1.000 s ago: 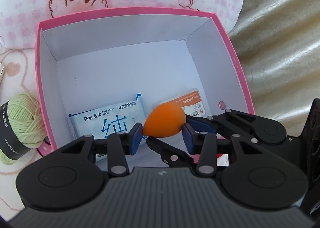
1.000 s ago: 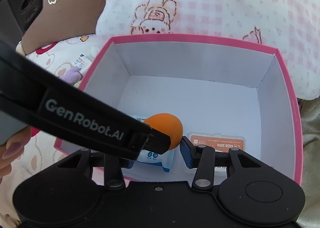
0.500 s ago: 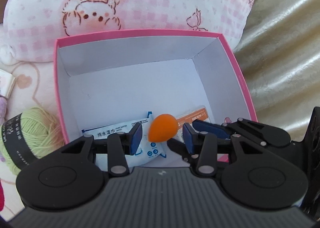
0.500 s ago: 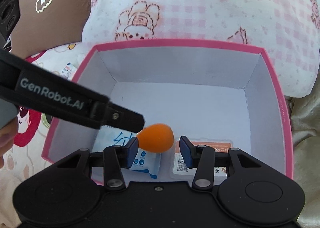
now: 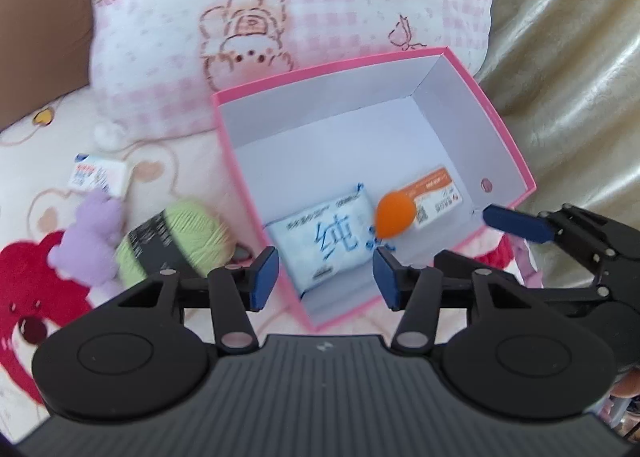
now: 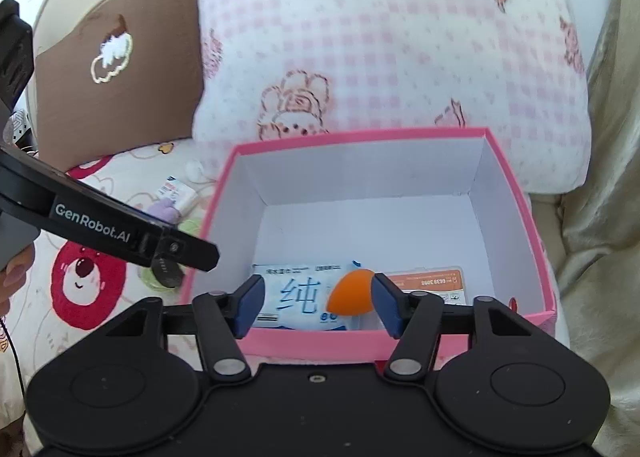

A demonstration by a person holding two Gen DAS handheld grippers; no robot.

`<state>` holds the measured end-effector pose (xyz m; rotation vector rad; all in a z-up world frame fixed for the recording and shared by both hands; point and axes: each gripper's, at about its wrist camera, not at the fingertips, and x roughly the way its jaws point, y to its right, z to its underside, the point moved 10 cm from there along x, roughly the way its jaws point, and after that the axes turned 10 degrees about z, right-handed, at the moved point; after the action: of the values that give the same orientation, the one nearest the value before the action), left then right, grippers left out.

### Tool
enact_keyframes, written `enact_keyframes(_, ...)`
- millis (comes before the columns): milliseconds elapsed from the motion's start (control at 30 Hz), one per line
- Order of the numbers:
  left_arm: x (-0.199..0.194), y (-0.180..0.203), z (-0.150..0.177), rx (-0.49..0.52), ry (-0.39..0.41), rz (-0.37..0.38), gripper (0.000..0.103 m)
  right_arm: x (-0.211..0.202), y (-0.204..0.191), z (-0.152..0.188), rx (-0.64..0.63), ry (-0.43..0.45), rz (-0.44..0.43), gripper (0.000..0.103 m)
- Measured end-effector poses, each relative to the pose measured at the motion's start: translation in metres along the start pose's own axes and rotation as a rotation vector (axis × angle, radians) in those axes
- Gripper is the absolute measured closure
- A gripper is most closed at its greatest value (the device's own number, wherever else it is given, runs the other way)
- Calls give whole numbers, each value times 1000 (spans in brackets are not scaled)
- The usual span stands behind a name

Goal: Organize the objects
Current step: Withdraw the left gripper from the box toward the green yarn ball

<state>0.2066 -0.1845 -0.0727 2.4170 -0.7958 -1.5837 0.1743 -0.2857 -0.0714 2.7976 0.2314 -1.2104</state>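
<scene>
A pink box (image 5: 508,145) with a white inside holds a blue-and-white wipes pack (image 5: 324,237), an orange egg-shaped sponge (image 5: 394,213) and an orange-and-white card pack (image 5: 438,193). The sponge rests on the box floor between the two packs. My left gripper (image 5: 325,277) hovers above the box's near corner, its jaws opening with nothing gripped. My right gripper (image 6: 317,305) hangs over the near wall (image 6: 320,341), jaws also opening. From there the sponge (image 6: 352,293) shows just beside the right pad but lies lower, in the box, untouched.
Left of the box lie a green yarn ball (image 5: 176,241), a purple plush toy (image 5: 92,233) and a small white packet (image 5: 100,177). A pink checked pillow (image 6: 380,49) and a brown cushion (image 6: 116,57) stand behind. Golden fabric (image 5: 580,57) lies to the right.
Both grippers have risen and drawn back from the box with their jaws spreading. The orange sponge, gripped by the left gripper a second ago, now lies loose in the box.
</scene>
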Motion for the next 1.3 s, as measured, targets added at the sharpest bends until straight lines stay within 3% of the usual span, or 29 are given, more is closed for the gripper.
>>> enact_keyframes(100, -16, -6, 9, -22, -14, -3, 44, -12, -6, -1, 16, -4, 25, 29)
enact_keyframes(367, -65, -12, 21, -14, 20, 4, 38, -51, -16, -2, 24, 18, 51, 24)
enact_keyframes(433, -76, -12, 23, 7, 27, 12, 34, -62, -21, -4, 18, 30, 55, 19)
enact_keyframes(500, -85, -13, 26, 23, 30, 34, 31, -70, -28, -5, 26, 39, 55, 7)
enact_keyframes(667, -101, -31, 33, 14, 46, 6, 25, -77, -43, -6, 48, 49, 58, 6)
enact_keyframes(767, -108, -44, 40, 22, 52, -10, 11, -80, -56, -5, 84, 36, -22, 6)
enact_keyframes(867, -114, -59, 47, 33, 50, -47, 6, -82, -67, -6, 118, -2, -108, 6)
enact_keyframes(1000, -128, -80, 54, 35, 68, -93, 3, -82, -74, -6, 98, 7, -78, 6)
enact_keyframes(1300, -149, -119, 74, -25, 86, -103, 2, -94, -129, -3, -40, 19, -142, 6)
